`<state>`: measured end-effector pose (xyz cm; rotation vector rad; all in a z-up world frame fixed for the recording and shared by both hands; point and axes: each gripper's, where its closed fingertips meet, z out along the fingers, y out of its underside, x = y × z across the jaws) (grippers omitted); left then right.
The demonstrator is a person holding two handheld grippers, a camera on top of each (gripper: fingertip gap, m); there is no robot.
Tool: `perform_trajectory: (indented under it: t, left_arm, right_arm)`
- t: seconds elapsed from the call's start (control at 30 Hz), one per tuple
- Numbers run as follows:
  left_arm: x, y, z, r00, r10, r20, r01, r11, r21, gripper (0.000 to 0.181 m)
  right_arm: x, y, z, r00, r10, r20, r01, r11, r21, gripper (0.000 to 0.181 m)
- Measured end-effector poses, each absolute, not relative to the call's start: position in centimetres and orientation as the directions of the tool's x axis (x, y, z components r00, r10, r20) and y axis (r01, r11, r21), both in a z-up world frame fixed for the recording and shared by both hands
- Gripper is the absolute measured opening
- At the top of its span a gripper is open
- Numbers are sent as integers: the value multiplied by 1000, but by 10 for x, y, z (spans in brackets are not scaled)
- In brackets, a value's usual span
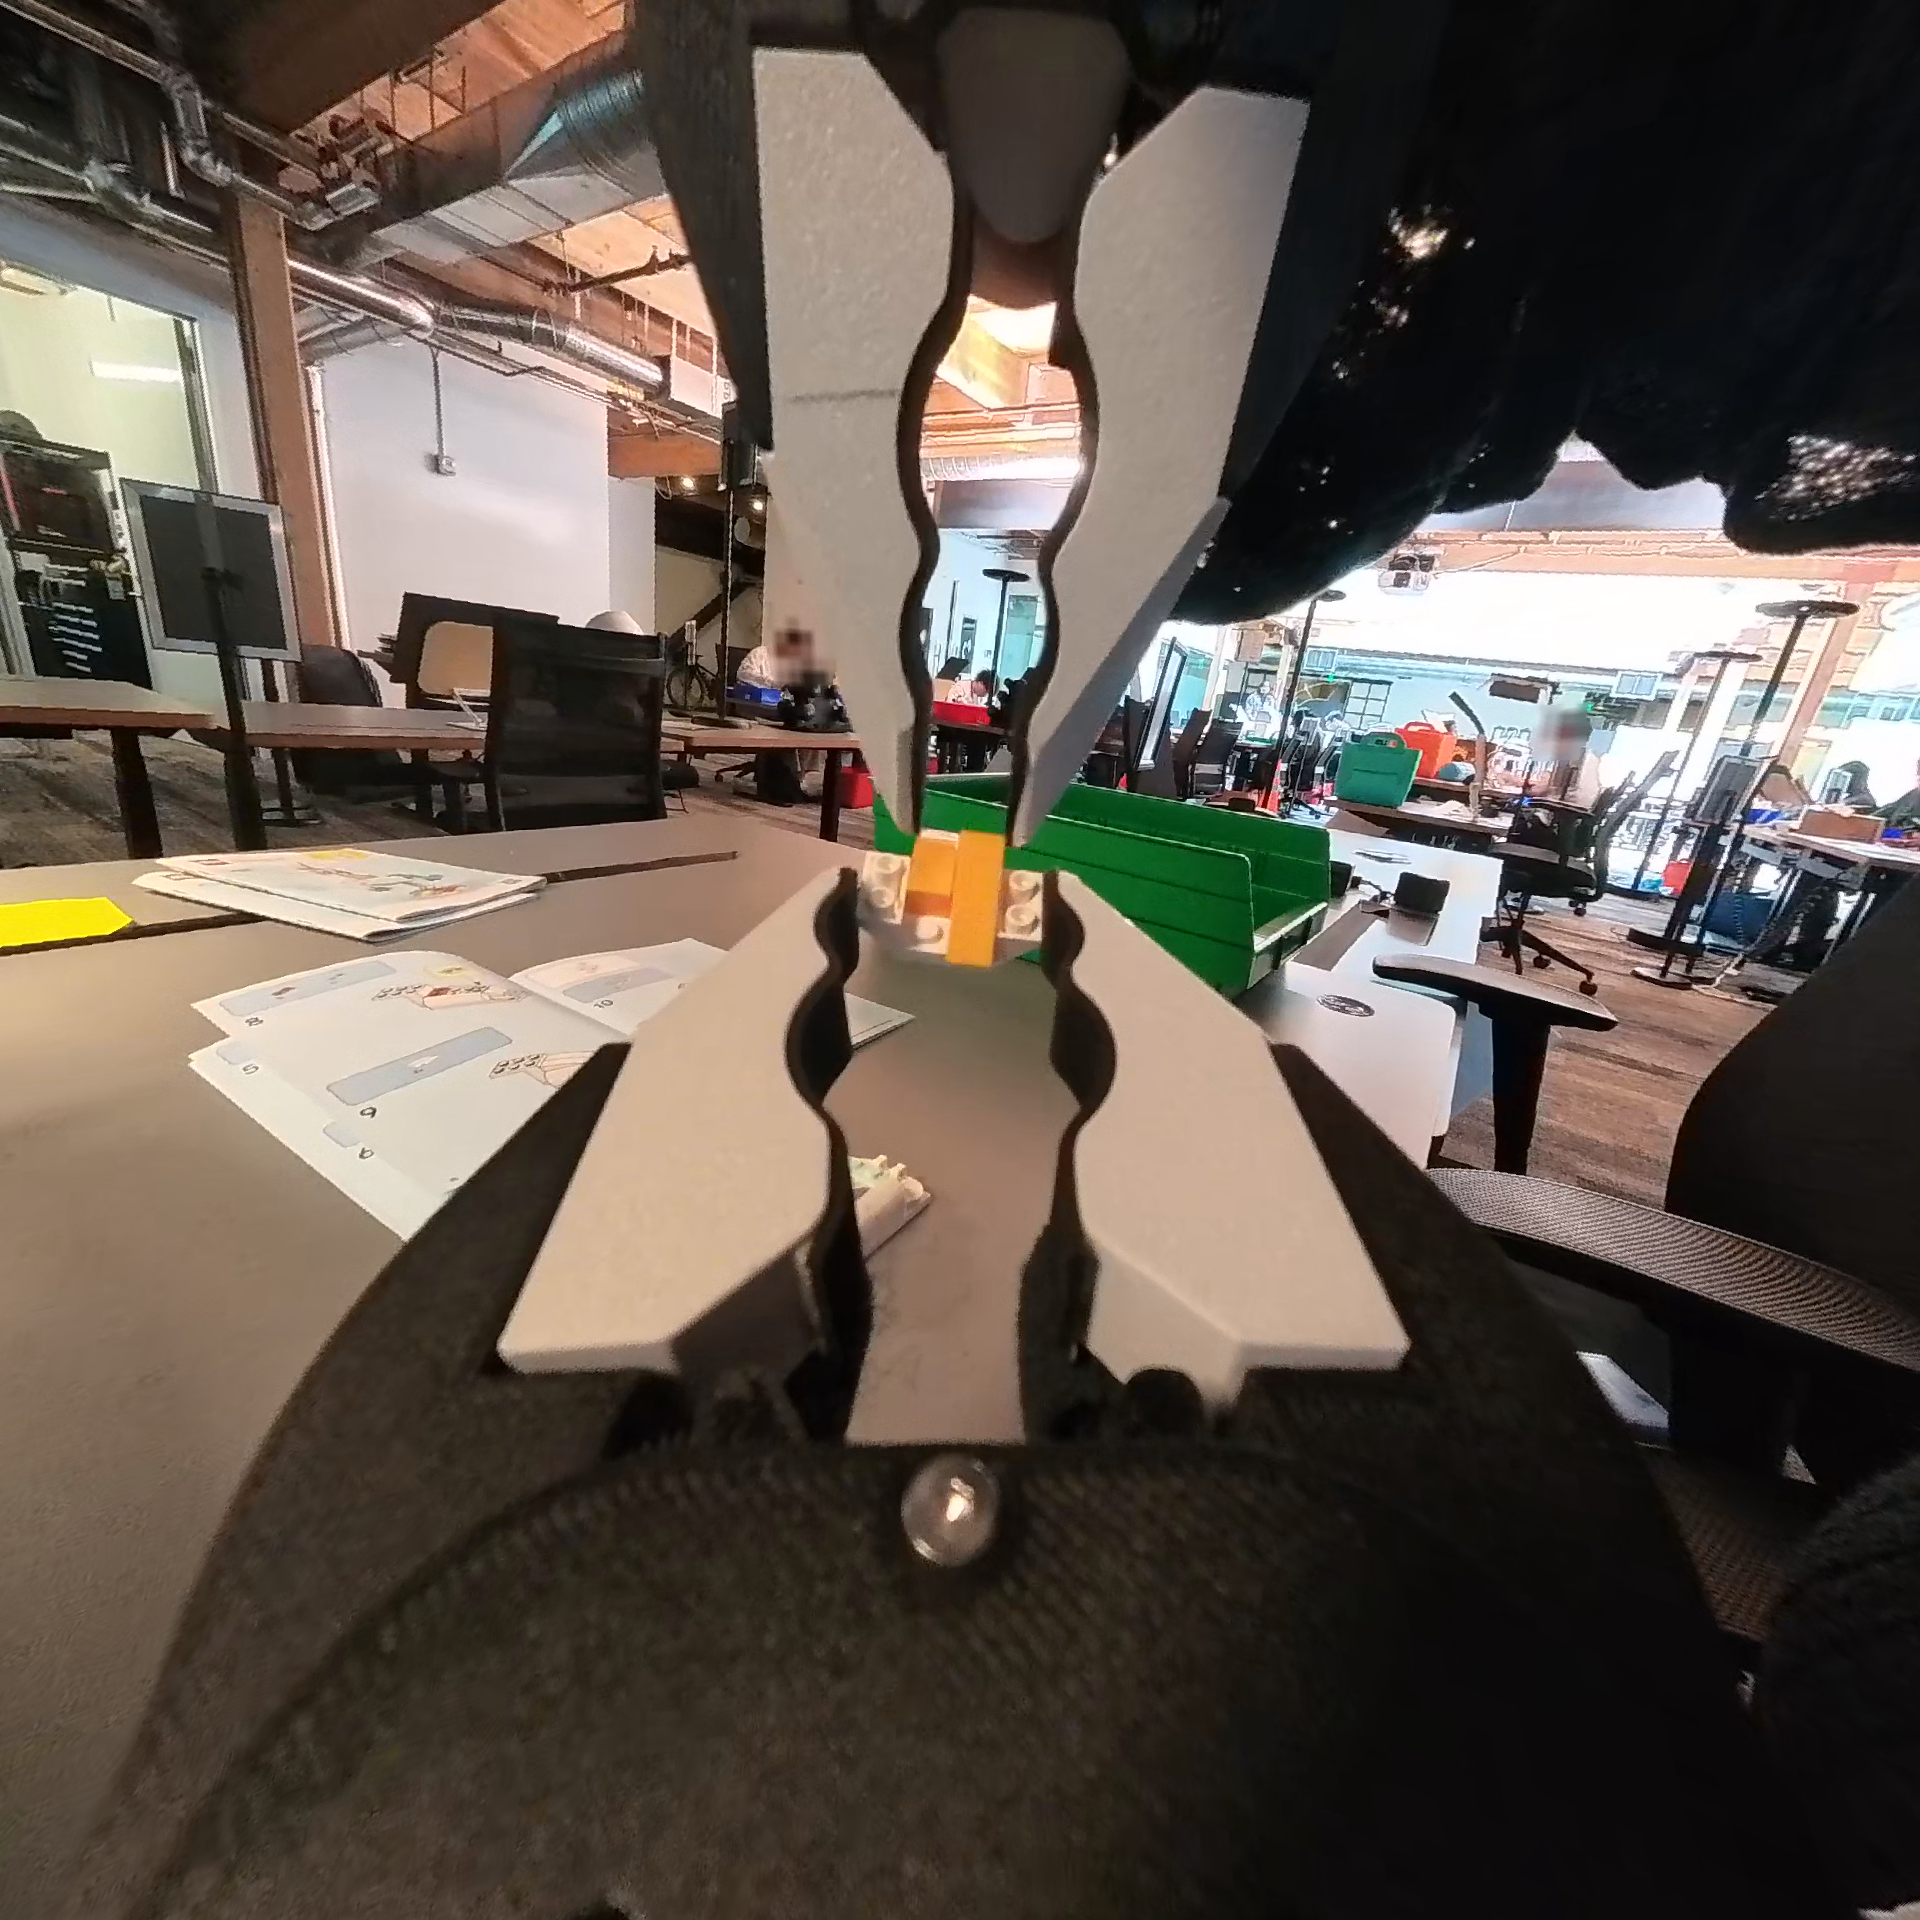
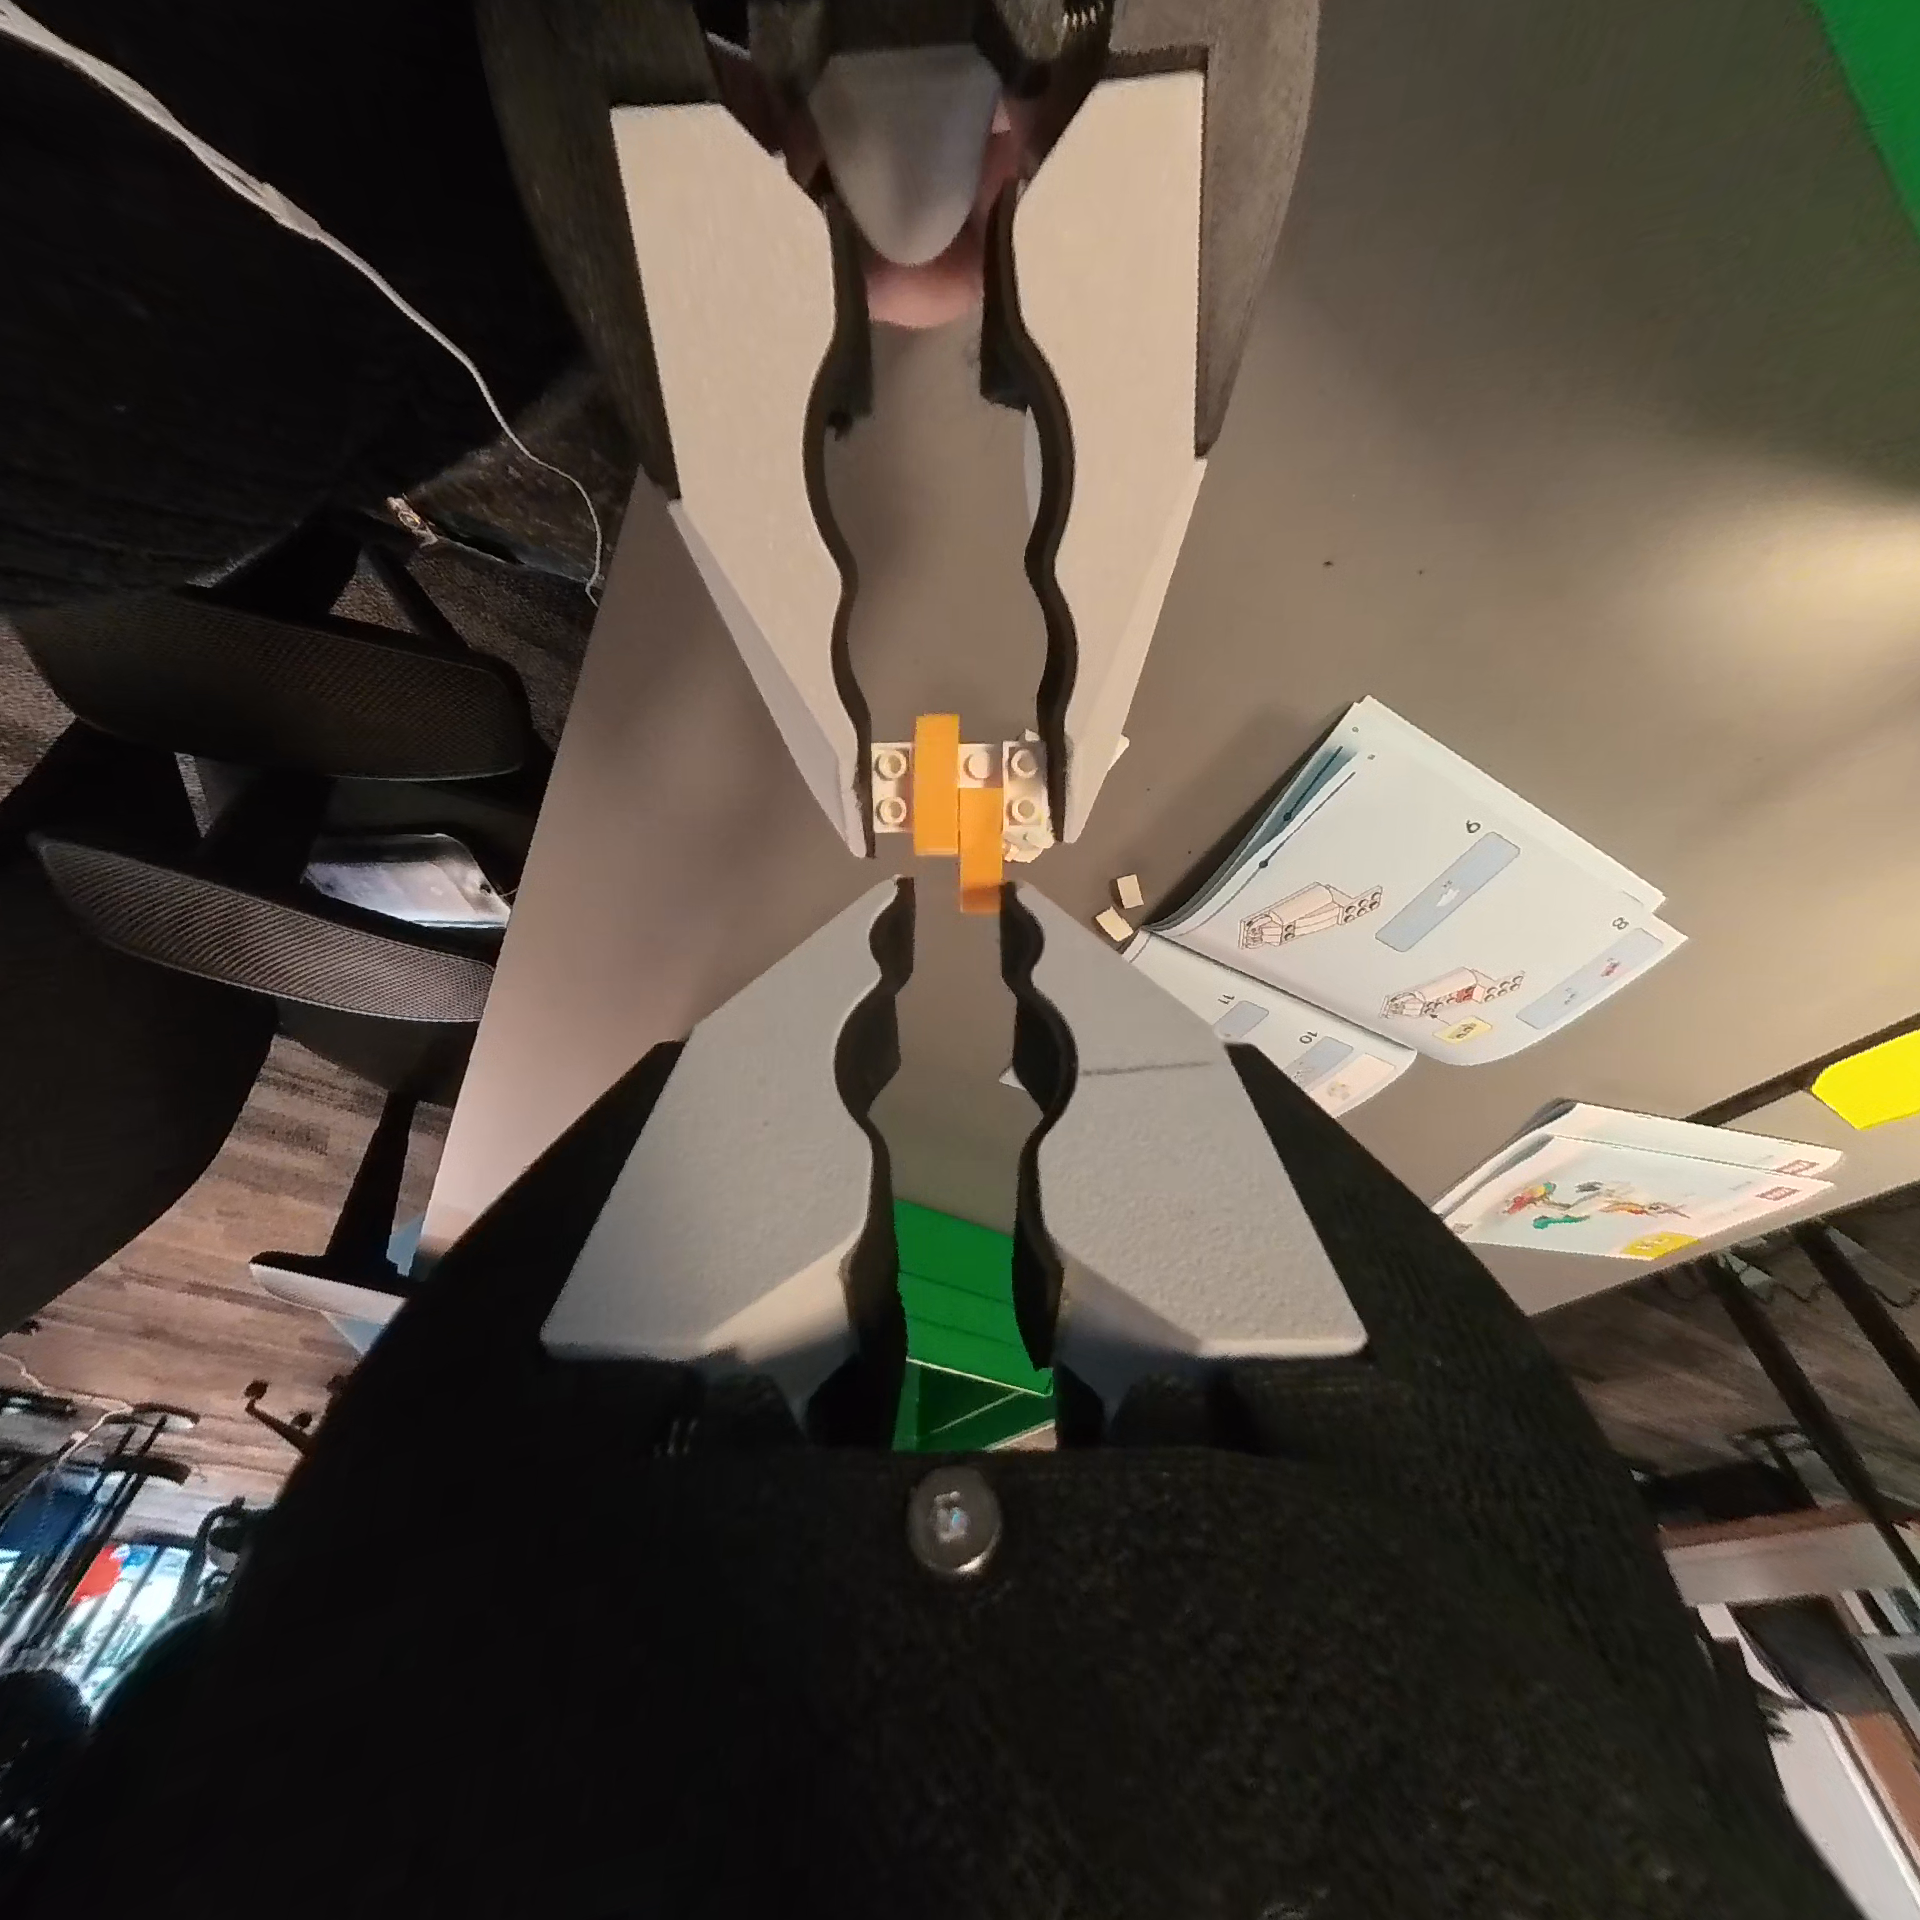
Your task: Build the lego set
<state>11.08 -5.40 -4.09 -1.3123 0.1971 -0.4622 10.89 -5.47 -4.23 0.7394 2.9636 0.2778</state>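
My left gripper (image 1: 948,883) is shut on a small white studded lego assembly (image 1: 1023,902) and holds it above the grey table (image 1: 208,1299). Two orange pieces (image 1: 977,899) sit on its studded face. My right gripper (image 1: 966,831) comes down from above with its tips at the top of the orange pieces. In the right wrist view, my right gripper (image 2: 956,888) has its jaws a narrow gap apart. The end of the lower orange piece (image 2: 982,852) lies between them, against the right-hand fingertip (image 2: 1023,909). The left gripper (image 2: 961,800) clamps the white assembly (image 2: 891,790) from the sides.
An open instruction booklet (image 1: 416,1049) (image 2: 1423,914) and a closed one (image 1: 343,883) (image 2: 1631,1195) lie on the table. A small white lego piece (image 1: 888,1195) lies under my left gripper. There are two tan bits (image 2: 1122,904), a green bin (image 1: 1143,883), a yellow note (image 1: 57,920) and a chair armrest (image 1: 1496,987). Less than 4 cm separates the two grippers' tips.
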Motion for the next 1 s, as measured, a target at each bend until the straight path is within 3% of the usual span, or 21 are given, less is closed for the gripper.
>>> perform_trajectory:
  t: [0.23,0.37,0.47,0.53,0.6,0.77,1.0]
  left_arm:
    - [108,-49,-50,902,-418,111,182,133,-974,34]
    - [103,-46,-57,896,-428,121,164,65,-984,34]
    - [99,-45,-62,890,-435,138,164,22,-986,33]
    - [99,-45,-65,882,-448,147,159,-10,-987,33]
    - [102,-46,-69,868,-471,157,153,-47,-987,33]
    - [113,-54,-73,812,-550,197,143,-140,-980,33]
    - [121,-62,-73,775,-598,206,119,-182,-976,33]
  right_arm:
    - [110,-49,-42,-870,493,2,486,857,174,17]
    - [112,-45,-41,-854,517,63,521,849,95,22]
    - [111,-44,-48,-865,469,181,475,880,-9,44]
    - [104,-49,-53,-867,380,322,367,925,-102,73]
    - [101,-54,-58,-847,248,471,217,969,-119,85]
    - [107,-64,-77,-767,-46,640,-41,999,24,78]
    - [108,-84,-80,-722,-114,683,-152,988,4,56]
